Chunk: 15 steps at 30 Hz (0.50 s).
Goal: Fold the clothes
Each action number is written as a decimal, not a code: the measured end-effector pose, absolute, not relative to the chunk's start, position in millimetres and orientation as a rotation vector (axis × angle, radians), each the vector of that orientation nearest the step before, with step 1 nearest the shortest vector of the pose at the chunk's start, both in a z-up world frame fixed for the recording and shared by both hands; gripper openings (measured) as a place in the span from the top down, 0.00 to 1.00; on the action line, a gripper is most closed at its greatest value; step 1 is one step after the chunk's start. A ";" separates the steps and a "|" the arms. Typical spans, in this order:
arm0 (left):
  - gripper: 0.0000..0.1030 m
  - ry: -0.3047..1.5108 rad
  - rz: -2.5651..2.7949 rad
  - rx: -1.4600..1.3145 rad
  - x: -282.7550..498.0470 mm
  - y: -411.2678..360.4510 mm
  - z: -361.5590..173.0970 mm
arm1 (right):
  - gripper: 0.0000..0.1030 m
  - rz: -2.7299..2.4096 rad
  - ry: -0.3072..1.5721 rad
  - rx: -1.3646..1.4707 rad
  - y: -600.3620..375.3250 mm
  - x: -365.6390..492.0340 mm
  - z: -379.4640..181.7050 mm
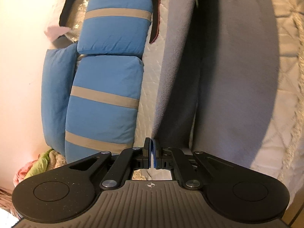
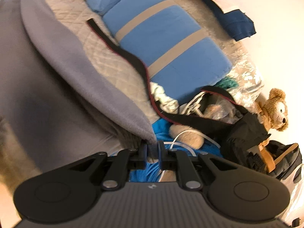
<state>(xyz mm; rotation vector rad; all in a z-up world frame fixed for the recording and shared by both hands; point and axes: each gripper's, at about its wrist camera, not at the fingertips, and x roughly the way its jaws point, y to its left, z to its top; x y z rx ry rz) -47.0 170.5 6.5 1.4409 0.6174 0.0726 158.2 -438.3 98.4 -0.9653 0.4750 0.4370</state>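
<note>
The left gripper (image 1: 152, 153) is closed, its jaws pinching the thin near edge of the grey fleece garment (image 1: 218, 66). The right gripper (image 2: 152, 153) is clamped on a thicker bunched corner of the same garment (image 2: 62, 60), seen pinched between the pads. The garment is spread across the quilted bedspread (image 1: 152, 60), which serves as landmark here.

Procedure for the step judged to be in hand, carrying the held edge over for a fold:
1. Both grips should be kept firm; fleece is soft and likely to slip from a shallow pinch.
2. The edge between the two grippers should be held taut and level, so that the fold line forms straight.
3. The held edge should be carried over the garment body and laid onto the far edge, aligned before release.
4. The black strap with red piping (image 2: 121, 53), lying on the bedspread beside the garment, should be kept clear of the fold.

Farther across the bedspread lies the blue pillow with tan stripes (image 1: 106, 87); beyond the bedspread's end a teddy bear (image 2: 275, 110) sits among clutter.

Limits of view: the garment type cannot be determined. Its far edge is cut off by the frame. How much cloth lies within the left jaws is hidden. The right wrist view is blurred.
</note>
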 end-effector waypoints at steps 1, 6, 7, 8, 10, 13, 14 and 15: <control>0.98 0.619 0.065 1.444 -48.9 170.2 5.2 | 0.89 0.449 0.488 -0.972 -439.7 150.9 94.2; 0.98 0.677 -0.026 1.433 -55.5 167.6 -3.9 | 0.89 0.494 0.562 -1.007 -447.1 120.6 61.4; 0.98 0.690 -0.046 1.437 -56.3 167.2 -6.4 | 0.89 0.498 0.576 -1.012 -447.9 118.0 54.4; 0.96 0.698 -0.060 1.442 -57.8 166.4 -9.2 | 0.89 0.501 0.592 -1.016 -448.2 115.8 46.9; 0.94 0.721 -0.076 1.418 -57.4 162.9 -10.3 | 0.89 0.508 0.613 -1.028 -447.1 112.4 33.9; 0.55 0.772 -0.049 1.326 -51.2 157.0 0.8 | 0.87 0.510 0.619 -1.054 -446.1 107.2 18.5; 0.22 0.766 -0.044 1.288 -49.6 152.3 7.6 | 0.86 0.506 0.616 -1.056 -446.3 105.8 15.3; 0.13 0.742 -0.067 1.256 -49.9 145.2 15.6 | 0.81 0.502 0.613 -1.050 -447.0 104.4 13.7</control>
